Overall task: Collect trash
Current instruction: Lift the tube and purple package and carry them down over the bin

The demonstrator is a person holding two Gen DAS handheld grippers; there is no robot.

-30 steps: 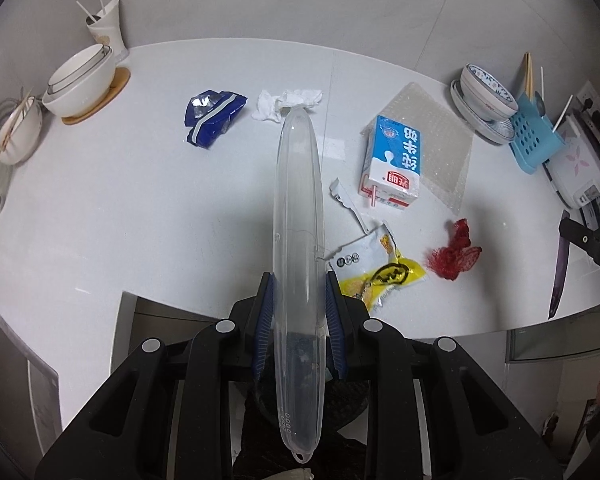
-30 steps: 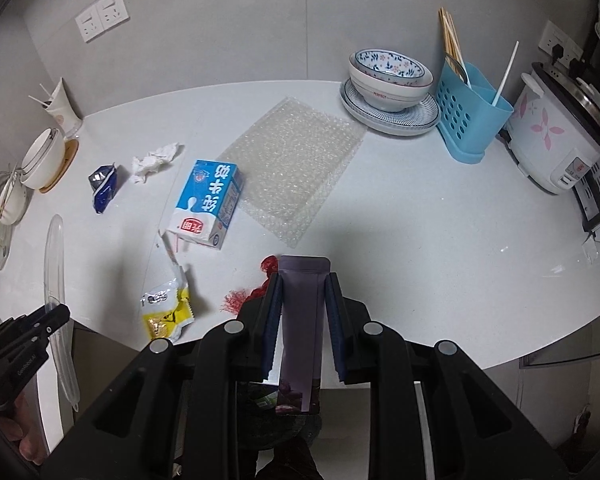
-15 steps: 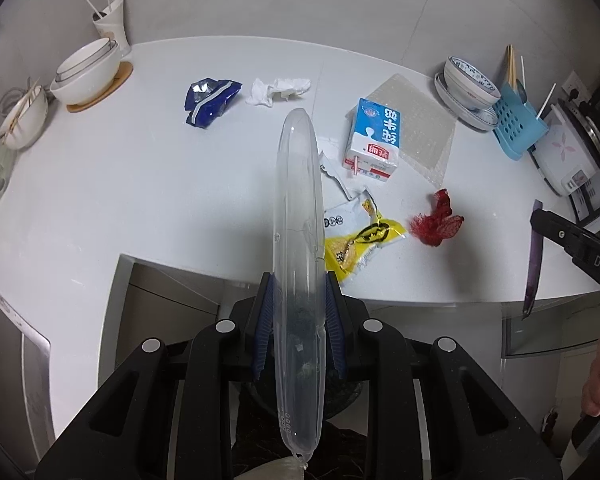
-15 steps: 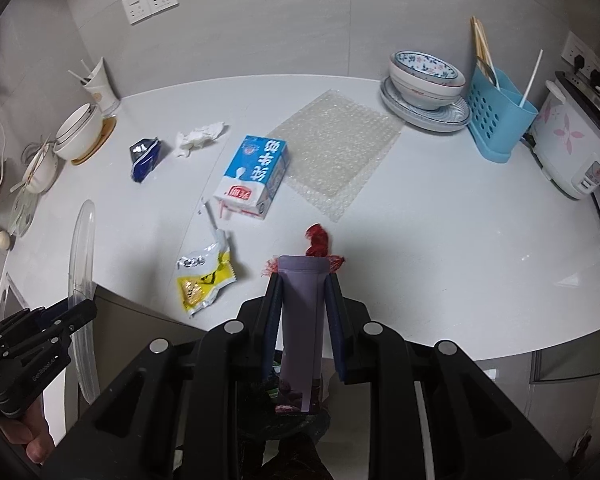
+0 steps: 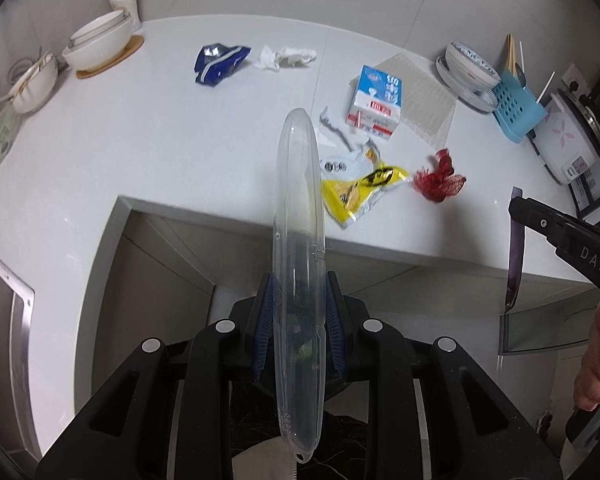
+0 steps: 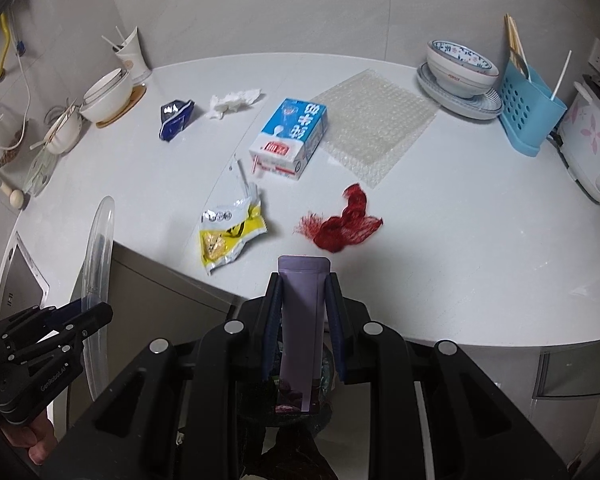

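Open counter (image 6: pixel 439 240) lies right of the red net (image 6: pixel 341 228); the milk carton (image 6: pixel 290 138) (lying flat) and bubble wrap (image 6: pixel 373 120) crowd the middle.

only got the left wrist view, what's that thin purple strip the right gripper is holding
observer: Face-on in the right wrist view it is a flat purple plastic pouch, clamped between the pads of the right gripper.
operator: ok and how does my own grip look from there
observer: The left gripper pinches the clear oval plastic lid partway along its length; the lid stands on edge in front of the cabinet, off the countertop.
operator: anything off my left edge
observer: A pale wooden pestle-like tool lies at the counter's far left end.
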